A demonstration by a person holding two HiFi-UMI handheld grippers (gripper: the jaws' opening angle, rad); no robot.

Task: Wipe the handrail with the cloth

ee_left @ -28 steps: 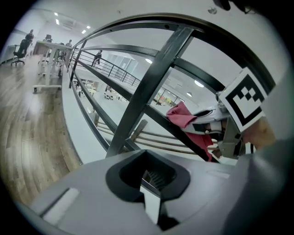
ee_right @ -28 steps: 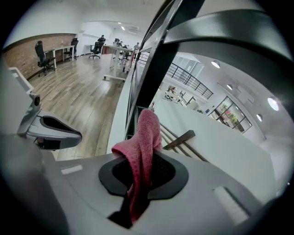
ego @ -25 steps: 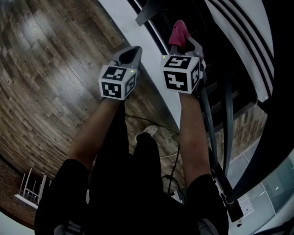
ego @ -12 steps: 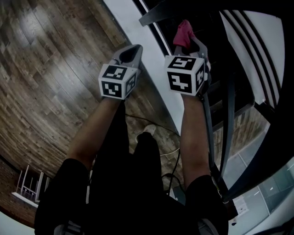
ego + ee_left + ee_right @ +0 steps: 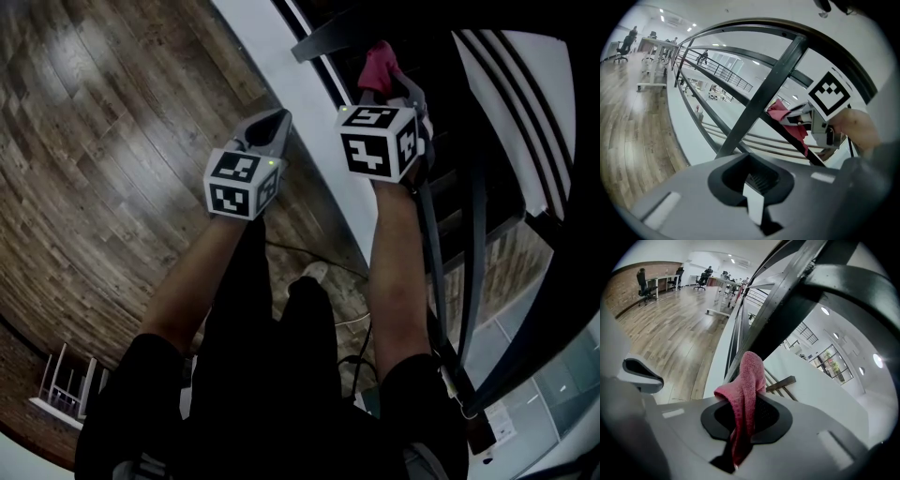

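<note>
The right gripper's (image 5: 392, 86) jaws pinch the pink cloth (image 5: 747, 380), whose folded end stands ahead of them, probably so it can be pressed to the dark handrail (image 5: 787, 310) just above. The left gripper (image 5: 757, 187), its jaws pressed together on nothing, waits beside. Only the left gripper view shows the cloth seemingly against a slanted rail bar (image 5: 759, 98).

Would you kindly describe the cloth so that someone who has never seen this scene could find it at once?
Find the dark metal handrail that runs beside the wood floor. Up by it is the right gripper, shut on the cloth. The cloth is the one pink, fuzzy thing among black bars and grey plastic.
</note>
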